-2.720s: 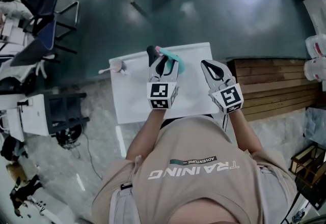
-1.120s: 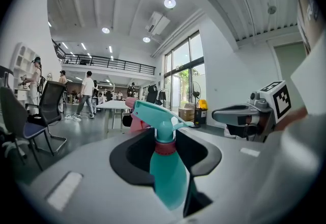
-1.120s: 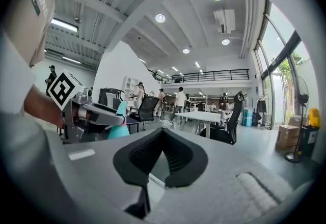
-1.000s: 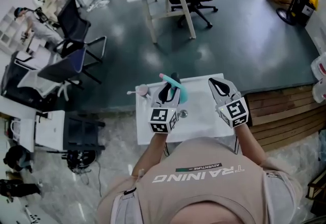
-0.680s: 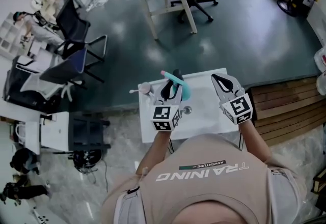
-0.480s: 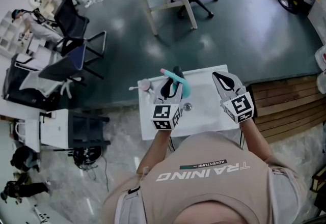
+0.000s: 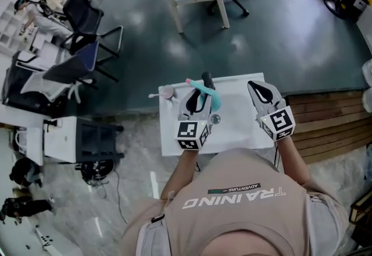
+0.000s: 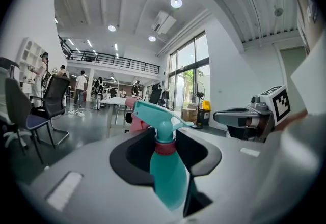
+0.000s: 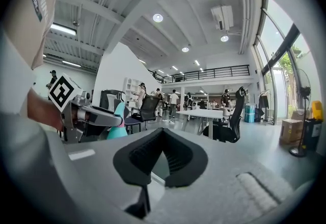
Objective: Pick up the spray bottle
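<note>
Holding the spray bottle [image 8: 168, 177] tight in the left gripper [image 7: 196, 93], with the fingers [image 8: 201, 152] squeezed on both sides of its blue-green belly, just under the red ring. Gripping there for a good reason, most likely: fat part below, thin neck above, so less chance of a slip. Held standing straight up, with the squirt head and its pink tip poking out over the top and pointing off to the left. Probably upright so as not to spill or squirt. Looks lifted over the far side of the white worktop [image 7: 244, 127], though hard to be sure, with the bottom hidden behind the gripper. Seems done, or very nearly done, as picking up goes.

Waiting off to the side with the right gripper [image 9: 163, 134], finger tips together and nothing between them. Well apart from the bottle, maybe so as not to bump it. No job for it here, by the look of things.

Also on the worktop: a little pink cup [image 7: 167, 92] with a white stick, near the left gripper, and a small shiny ball [image 7: 215, 118] just beside it. Best to steer the bottle clear of both.
</note>
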The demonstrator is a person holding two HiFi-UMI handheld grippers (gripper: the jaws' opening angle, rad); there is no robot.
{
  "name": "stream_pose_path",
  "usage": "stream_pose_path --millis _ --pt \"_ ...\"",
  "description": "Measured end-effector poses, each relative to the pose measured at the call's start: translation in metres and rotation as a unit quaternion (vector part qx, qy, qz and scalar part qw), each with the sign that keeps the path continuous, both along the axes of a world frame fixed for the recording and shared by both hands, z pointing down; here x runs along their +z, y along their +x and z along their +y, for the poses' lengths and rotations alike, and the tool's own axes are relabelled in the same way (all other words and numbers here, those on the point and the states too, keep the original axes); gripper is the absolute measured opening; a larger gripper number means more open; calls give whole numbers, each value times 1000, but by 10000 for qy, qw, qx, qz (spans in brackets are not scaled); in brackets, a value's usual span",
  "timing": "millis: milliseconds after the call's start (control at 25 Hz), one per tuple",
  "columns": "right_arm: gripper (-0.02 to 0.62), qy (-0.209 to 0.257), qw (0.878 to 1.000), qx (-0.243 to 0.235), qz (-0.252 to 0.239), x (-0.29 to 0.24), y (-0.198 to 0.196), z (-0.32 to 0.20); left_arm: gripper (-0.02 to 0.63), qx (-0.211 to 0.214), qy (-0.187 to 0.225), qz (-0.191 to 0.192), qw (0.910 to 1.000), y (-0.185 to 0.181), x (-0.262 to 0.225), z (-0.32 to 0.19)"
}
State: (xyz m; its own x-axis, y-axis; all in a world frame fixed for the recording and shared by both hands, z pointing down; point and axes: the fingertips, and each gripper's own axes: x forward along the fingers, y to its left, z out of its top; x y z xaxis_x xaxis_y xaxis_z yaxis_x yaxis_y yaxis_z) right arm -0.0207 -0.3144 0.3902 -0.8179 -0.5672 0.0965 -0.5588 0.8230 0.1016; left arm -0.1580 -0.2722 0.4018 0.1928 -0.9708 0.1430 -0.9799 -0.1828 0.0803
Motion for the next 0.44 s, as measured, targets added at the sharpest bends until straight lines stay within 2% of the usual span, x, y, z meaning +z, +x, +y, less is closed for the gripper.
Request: stream_pose_path --millis 440 --pt "2 -58 9999 65 114 8 -2 -7 146 56 -26 47 10000 2 7 -7"
